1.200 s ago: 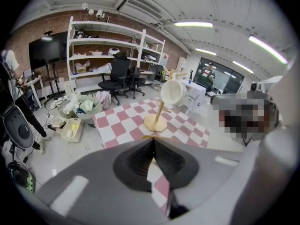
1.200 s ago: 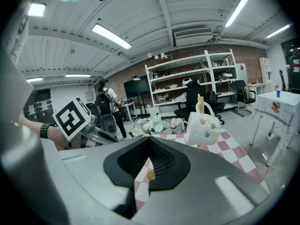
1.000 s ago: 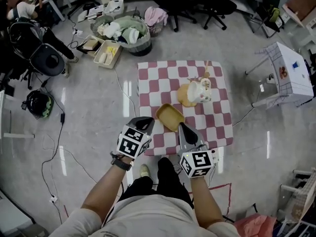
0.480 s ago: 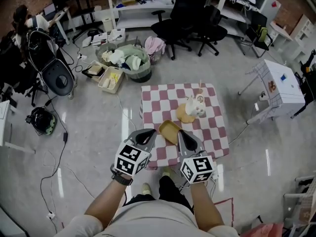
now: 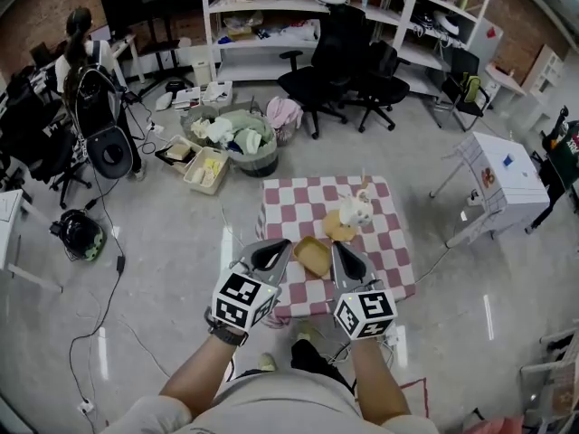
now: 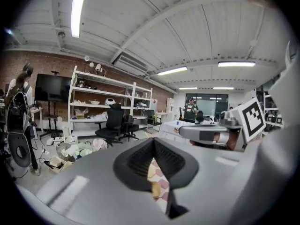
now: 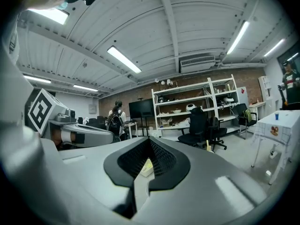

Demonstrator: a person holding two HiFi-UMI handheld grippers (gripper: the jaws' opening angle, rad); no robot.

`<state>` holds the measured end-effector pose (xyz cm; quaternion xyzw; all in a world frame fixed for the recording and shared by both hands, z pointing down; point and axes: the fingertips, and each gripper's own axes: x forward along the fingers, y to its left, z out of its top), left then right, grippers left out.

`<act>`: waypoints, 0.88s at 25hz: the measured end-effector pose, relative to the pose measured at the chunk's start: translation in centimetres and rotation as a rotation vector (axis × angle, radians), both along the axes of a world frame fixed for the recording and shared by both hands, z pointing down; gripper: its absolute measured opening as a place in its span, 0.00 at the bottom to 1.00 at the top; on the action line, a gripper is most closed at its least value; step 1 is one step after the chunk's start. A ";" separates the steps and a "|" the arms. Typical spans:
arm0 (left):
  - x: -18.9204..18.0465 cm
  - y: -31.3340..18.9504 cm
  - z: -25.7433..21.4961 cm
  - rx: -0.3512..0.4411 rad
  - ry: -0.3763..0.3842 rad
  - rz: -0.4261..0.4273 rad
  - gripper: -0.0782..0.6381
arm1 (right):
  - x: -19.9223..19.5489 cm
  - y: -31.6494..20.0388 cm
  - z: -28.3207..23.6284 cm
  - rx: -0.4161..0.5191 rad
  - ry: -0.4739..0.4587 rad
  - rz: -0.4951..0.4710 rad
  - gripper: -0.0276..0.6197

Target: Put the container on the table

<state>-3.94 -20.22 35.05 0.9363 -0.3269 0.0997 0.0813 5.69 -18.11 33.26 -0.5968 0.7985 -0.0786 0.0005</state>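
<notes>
The tan shallow container (image 5: 313, 256) sits on the red-and-white checkered table (image 5: 288, 208), near its front edge. My left gripper (image 5: 274, 250) hovers just left of it and my right gripper (image 5: 341, 253) just right of it, both lifted off it and apart from it. Both are shut and hold nothing. In the left gripper view the left gripper (image 6: 157, 170) shows only a thin slit, with checkered cloth behind it. In the right gripper view the right gripper (image 7: 144, 168) is likewise closed to a slit, and both of these views look out level across the room.
A white cup-like item (image 5: 355, 210) on a tan round board (image 5: 338, 231) stands further back on the table. Beyond it are a laundry basket (image 5: 237, 140), floor bins (image 5: 206, 170), office chairs (image 5: 330, 66) and shelves (image 5: 271, 7). A white side table (image 5: 503, 180) stands right, and a person (image 5: 80, 48) far left.
The head view has risen and pulled back, so the table looks smaller. Both grippers have lifted toward the camera. The container stays on the table between them.
</notes>
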 end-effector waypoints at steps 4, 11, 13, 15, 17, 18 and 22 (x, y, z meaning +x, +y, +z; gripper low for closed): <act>-0.6 0.7 -1.7 0.029 0.038 -0.006 0.12 | -0.7 0.7 -1.2 0.026 0.007 -0.003 0.06; -1.4 1.4 -3.3 0.066 0.063 -0.015 0.12 | -1.3 1.5 -2.5 0.051 0.007 -0.005 0.06; -1.6 1.5 -3.5 0.073 0.065 -0.018 0.12 | -1.6 1.6 -2.5 0.053 0.008 -0.008 0.06; -1.9 1.6 -3.7 0.079 0.067 -0.020 0.12 | -1.8 1.7 -2.6 0.055 0.010 -0.008 0.06; -2.0 1.6 -3.8 0.083 0.071 -0.023 0.12 | -1.9 1.7 -2.7 0.057 0.014 -0.007 0.06; -2.1 1.6 -3.9 0.084 0.073 -0.024 0.12 | -1.9 1.7 -2.7 0.058 0.017 -0.007 0.06; -2.1 1.5 -4.1 0.085 0.078 -0.030 0.12 | -1.9 1.6 -2.7 0.055 0.022 -0.009 0.06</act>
